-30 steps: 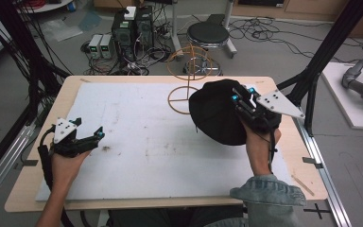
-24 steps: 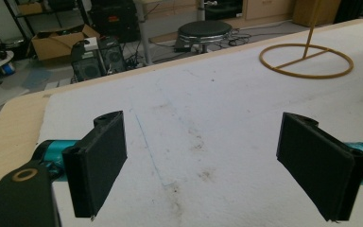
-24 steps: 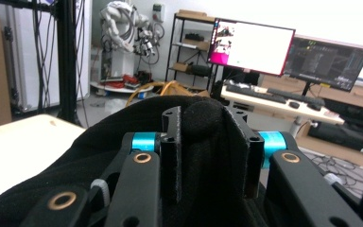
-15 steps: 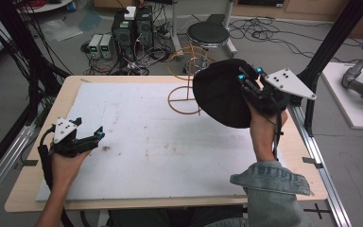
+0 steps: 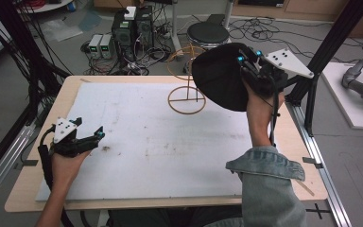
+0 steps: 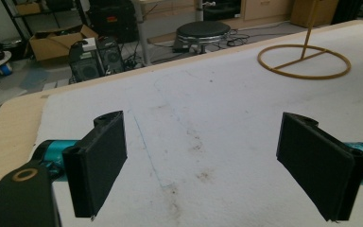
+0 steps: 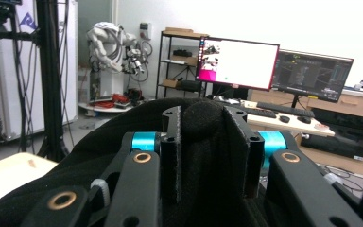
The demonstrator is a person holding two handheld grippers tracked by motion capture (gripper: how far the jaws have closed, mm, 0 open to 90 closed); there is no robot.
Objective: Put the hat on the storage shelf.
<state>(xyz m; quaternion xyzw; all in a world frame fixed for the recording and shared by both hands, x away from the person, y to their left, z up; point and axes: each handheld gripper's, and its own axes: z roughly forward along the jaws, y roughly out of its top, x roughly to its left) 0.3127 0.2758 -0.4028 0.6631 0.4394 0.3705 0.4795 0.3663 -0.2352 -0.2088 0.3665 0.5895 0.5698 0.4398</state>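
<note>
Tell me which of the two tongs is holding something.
The right tongs, raised above the table's far right, are shut on the black hat near the gold wire stand. The left tongs rest low at the near left, jaws wide apart with nothing between them.

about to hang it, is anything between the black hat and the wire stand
Nothing visible blocks the way. The right gripper holds the black hat in the air just right of the gold wire stand, with open air between them. The left gripper rests far off at the table's left side, jaws open.
</note>
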